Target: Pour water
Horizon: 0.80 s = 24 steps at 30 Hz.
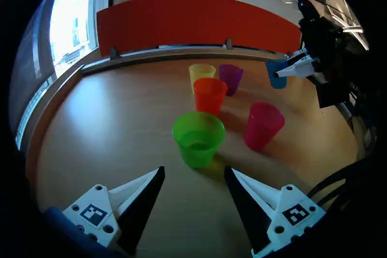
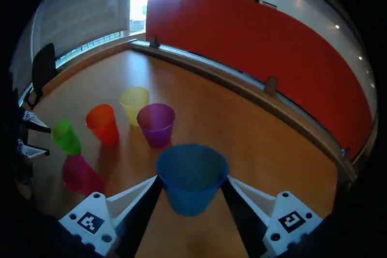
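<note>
Left gripper (image 1: pixel 193 170) first: my fingers are spread wide with nothing between them. They point at the green cup (image 1: pixel 199 138), which stands upright on the tabletop (image 1: pixel 111 113) just past my fingertips, not touching either one. There might be a bit of liquid in the bottom of it, but I honestly can't tell.

Behind the green one is the orange cup (image 1: pixel 210 94). Farther back, the yellow cup (image 1: pixel 201 73) and purple cup (image 1: pixel 230 78) stand side by side. The pink cup (image 1: pixel 262 125) is off to the right of the green one, near but apart from it.

My right gripper (image 2: pixel 192 179) has the blue cup (image 2: pixel 192 202) clamped upright, one finger pressed on each side just under the rim. From the left gripper view it's at the far right of the tabletop, well apart from the other cups. A red partition (image 1: pixel 193 21) runs along the far edge.
</note>
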### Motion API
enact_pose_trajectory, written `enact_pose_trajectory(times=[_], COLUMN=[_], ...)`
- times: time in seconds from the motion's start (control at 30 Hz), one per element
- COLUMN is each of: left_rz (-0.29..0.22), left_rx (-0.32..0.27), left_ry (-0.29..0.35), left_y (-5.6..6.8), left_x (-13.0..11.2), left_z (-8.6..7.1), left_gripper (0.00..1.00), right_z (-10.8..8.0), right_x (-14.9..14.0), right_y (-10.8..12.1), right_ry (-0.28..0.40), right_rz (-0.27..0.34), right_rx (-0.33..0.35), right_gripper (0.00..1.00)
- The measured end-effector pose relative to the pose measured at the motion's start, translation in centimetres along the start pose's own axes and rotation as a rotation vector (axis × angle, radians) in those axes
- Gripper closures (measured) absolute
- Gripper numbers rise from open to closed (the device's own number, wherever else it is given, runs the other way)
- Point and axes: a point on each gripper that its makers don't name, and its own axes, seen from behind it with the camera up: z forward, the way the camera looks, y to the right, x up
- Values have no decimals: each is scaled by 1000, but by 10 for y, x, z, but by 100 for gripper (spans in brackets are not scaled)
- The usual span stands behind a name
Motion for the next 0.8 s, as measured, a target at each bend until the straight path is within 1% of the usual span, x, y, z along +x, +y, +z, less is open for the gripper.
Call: enact_pose_trajectory(times=[0.2, 0.4, 0.6, 0.8], left_rz=[-64, -106, -132, -138], left_rx=[24, 25, 24, 26], left_ry=[23, 34, 34, 39], left_y=[-8, -8, -7, -7], left_x=[9, 14, 12, 13], left_z=[-22, -38, -48, -53], left_gripper=[9, 9, 9, 9], right_z=[20, 39, 50, 55], right_x=[-4, -10, -17, -21], right_y=[9, 15, 18, 19], right_ry=[-8, -24, -41, -45], right_rz=[23, 52, 60, 57], right_rx=[-7, -15, -19, -22], right_gripper=[12, 12, 12, 12])
